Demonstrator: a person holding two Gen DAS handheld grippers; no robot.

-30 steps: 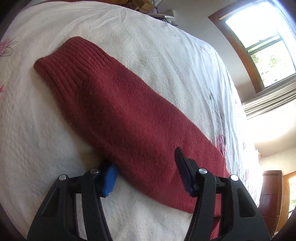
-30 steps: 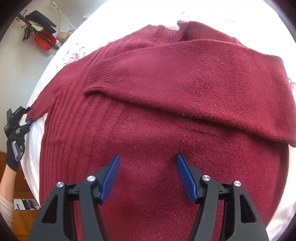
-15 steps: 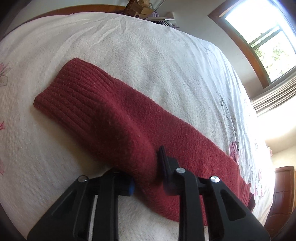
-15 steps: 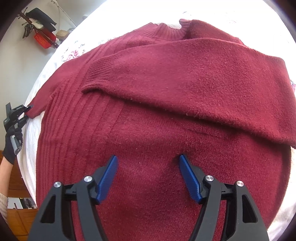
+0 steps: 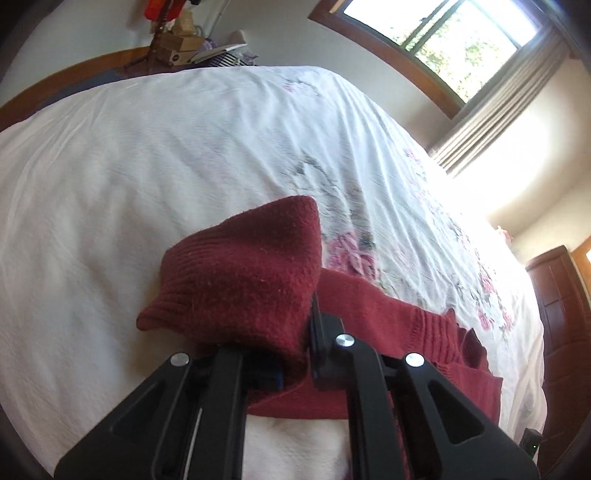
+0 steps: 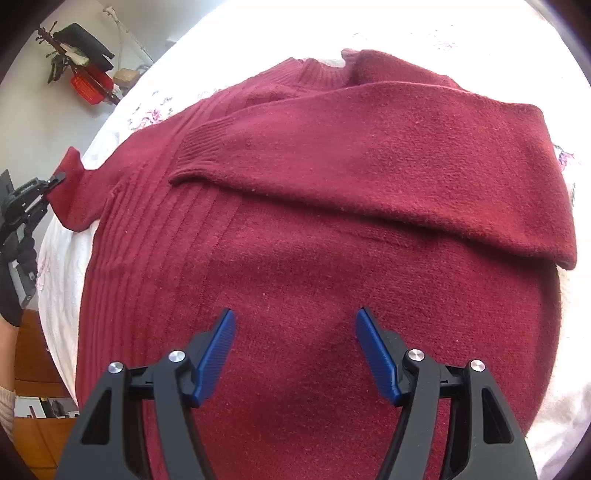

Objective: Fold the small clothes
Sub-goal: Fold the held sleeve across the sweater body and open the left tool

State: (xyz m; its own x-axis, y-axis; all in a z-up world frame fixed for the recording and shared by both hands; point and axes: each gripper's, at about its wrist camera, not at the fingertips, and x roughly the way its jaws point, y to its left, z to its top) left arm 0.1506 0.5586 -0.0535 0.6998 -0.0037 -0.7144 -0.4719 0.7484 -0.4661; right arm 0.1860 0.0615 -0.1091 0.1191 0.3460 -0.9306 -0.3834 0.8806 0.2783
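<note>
1. The dark red knitted sweater point(image 6: 314, 240) lies flat on the bed point(image 5: 166, 166), its body spread wide with one sleeve point(image 6: 388, 173) already folded across the chest, just below the ribbed collar.
2. The other sleeve point(image 5: 243, 273) is lifted off the bedspread at the sweater's outer edge, pinched shut in the left tongs point(image 5: 295, 354); its cuff end bunches and droops beyond the grip.
3. The right tongs point(image 6: 295, 354) hover over the sweater's lower body, wide apart and holding nothing.
4. Risk, as I judge it: the knit is thick and stretchy, so the pinch may take only one layer or slip, and the sleeve could drop short of the chest or land twisted.
5. With nothing pinning the body, a pull on the sleeve may drag the whole sweater across the bedspread and undo the sleeve already folded.
6. The bed carries a white, faintly wrinkled bedspread with pink floral print, soft and yielding.
7. Beyond the sweater are a wooden headboard point(image 5: 74, 74), a bright window point(image 5: 443, 33) with grey curtains, and a dark wooden cabinet point(image 5: 561, 332).
</note>
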